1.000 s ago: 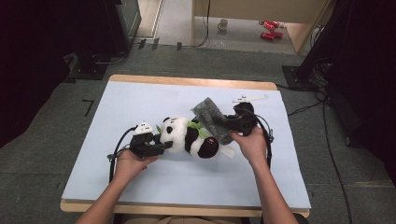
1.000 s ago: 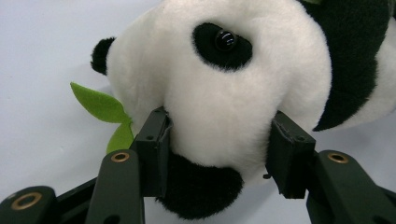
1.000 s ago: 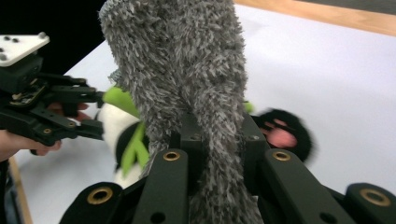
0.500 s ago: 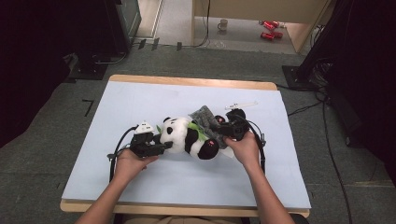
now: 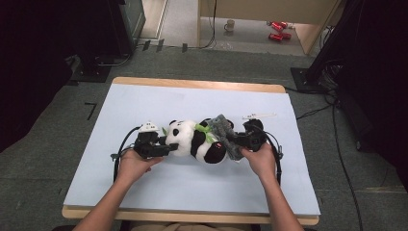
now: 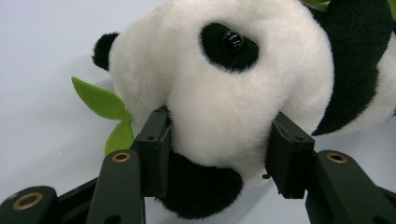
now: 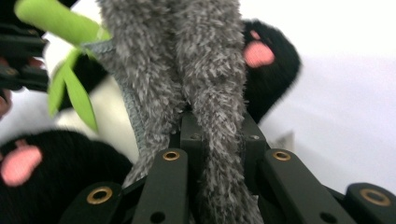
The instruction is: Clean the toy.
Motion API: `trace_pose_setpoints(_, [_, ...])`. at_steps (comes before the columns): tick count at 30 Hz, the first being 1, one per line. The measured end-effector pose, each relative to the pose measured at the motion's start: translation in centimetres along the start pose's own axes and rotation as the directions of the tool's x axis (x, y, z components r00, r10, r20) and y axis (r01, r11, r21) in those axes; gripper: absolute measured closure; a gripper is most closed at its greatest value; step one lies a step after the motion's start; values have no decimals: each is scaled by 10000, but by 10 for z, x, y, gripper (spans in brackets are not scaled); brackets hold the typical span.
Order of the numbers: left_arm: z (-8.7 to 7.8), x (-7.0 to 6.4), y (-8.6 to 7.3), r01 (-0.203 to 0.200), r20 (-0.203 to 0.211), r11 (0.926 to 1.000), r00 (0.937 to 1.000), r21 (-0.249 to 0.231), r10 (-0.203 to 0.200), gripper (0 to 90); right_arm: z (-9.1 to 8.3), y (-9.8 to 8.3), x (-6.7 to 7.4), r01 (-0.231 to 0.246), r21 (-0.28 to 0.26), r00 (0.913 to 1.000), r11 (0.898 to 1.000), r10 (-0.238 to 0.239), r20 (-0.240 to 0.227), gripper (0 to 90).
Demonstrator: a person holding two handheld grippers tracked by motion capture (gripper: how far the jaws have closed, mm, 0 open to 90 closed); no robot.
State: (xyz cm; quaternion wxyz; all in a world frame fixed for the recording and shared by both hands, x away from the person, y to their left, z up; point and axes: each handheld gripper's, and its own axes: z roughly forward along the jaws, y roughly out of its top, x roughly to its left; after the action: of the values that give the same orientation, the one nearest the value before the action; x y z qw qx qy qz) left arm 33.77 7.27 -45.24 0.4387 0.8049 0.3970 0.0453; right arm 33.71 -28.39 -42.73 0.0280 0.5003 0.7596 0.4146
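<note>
nearest in the high view, two forearms coming in from the bottom edge over the pale blue desk [image 5: 144,192]. left gripper [image 5: 166,149] held low by the left hand [image 5: 132,163], jaws pointing toward the middle of the desk and clamped about half wide on the head of the plush panda [image 5: 195,143]; in the left gripper view, one pad pressed into the white muzzle on each side, black fur bulging out between and below them, a green felt leaf [image 6: 100,100] just beside the left-hand pad. panda lying on its side at mid-desk, head toward the left gripper, feet toward the right one. right gripper [image 5: 236,140] held by the right hand [image 5: 262,159], jaws pinched nearly together on a fuzzy grey cloth [image 5: 225,134]; in the right gripper view, cloth [image 7: 187,70] rising straight out of the closed jaws in a folded bunch, draped against the panda's belly, pink-soled black paws on either side. farther off, a small white strip [image 5: 259,116] lying on the desk beyond the right gripper, then the wooden far edge of the desk.
</note>
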Motion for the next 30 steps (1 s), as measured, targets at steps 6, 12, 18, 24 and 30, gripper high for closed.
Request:
trace_pose_setpoints(6, [2, 3, 5, 145, 129, 9999, 9998, 19, -145, 483, -3, -11, -7, -297, 165, 9992, 9994, 292, 285, 780])
trace_pose_setpoints(12, [2, 6, 9, 296, 230, 9995, 9993, 61, -298, 485, -2, -22, -15, -487, 623, 9963, 9969, 440, 737, 780])
trace_pose_setpoints(18, [0, 5, 12, 592, 260, 9982, 9979, -126, -589, 565, -14, -22, -29, -1200, 747, 9844, 9900, 1089, 1379, 783])
trace_pose_setpoints(24, [-2, 0, 16, 1262, 383, 9920, 9913, 47, -1263, 595, -44, -4, -19, -1079, -359, 9875, 9935, 1113, 1120, 782])
trace_pose_setpoints(30, [-5, -19, 16, 1402, 18, 9900, 9901, 175, -1402, 595, -72, 21, 18, -586, -1172, 9947, 9914, 679, 766, 780])
